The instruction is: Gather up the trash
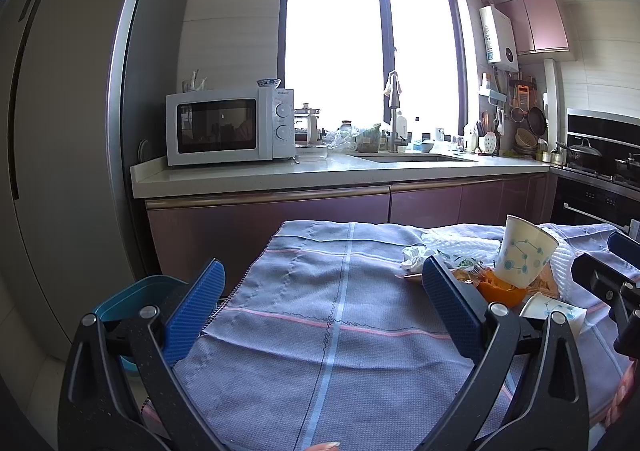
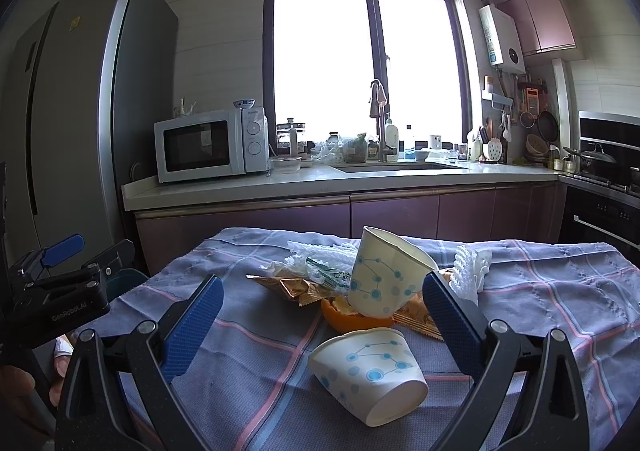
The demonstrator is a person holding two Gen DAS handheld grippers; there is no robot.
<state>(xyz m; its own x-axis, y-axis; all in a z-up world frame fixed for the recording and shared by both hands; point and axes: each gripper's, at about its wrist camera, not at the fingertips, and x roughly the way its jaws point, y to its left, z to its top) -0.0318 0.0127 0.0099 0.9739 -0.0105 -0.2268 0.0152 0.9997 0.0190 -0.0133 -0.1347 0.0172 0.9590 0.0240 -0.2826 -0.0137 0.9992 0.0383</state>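
Right wrist view: we are holding the right gripper (image 2: 322, 305) spread wide, empty, facing a tipped paper cup (image 2: 370, 367) lying on the tablecloth (image 2: 560, 291); light and crushable, so we are favouring its rim.

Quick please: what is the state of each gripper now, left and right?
Left gripper: open, holding nothing, above the checked cloth.
Right gripper: open, holding nothing, facing the paper cups.
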